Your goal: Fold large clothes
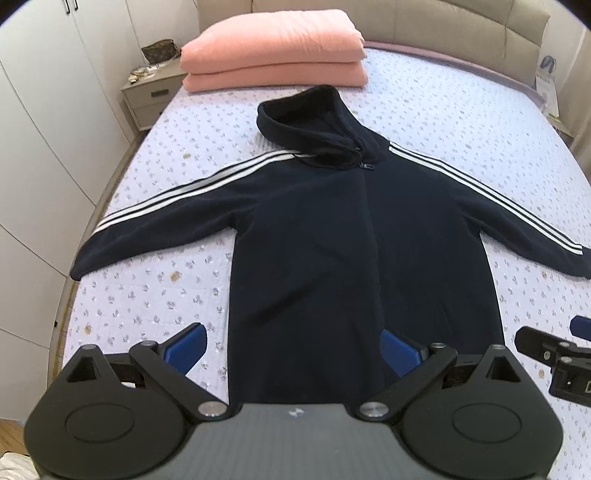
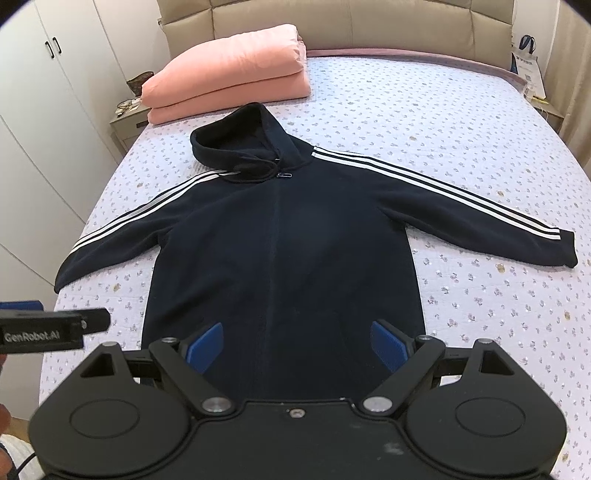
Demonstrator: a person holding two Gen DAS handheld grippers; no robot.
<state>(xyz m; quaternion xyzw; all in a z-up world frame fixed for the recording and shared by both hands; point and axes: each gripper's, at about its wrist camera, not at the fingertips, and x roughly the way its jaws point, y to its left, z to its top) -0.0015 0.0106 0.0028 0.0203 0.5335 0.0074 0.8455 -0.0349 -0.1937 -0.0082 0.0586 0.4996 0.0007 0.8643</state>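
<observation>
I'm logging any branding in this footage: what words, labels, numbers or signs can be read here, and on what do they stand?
"GenRobot.AI": white letters on the black side of the left tongs, seen in the right wrist view.
White paper bag with blue handles beside the headboard: has print, too small to read.
Navy hoodie: three white stripes down each sleeve, no lettering visible.
Nothing readable elsewhere.

- Folded pink quilt [image 1: 273, 48] at bed head, against beige padded headboard [image 2: 362, 26];
- Floral bedspread [image 2: 424, 122];
- White wardrobe [image 1: 40, 122] beside bedside cabinet [image 1: 149, 98]
</observation>
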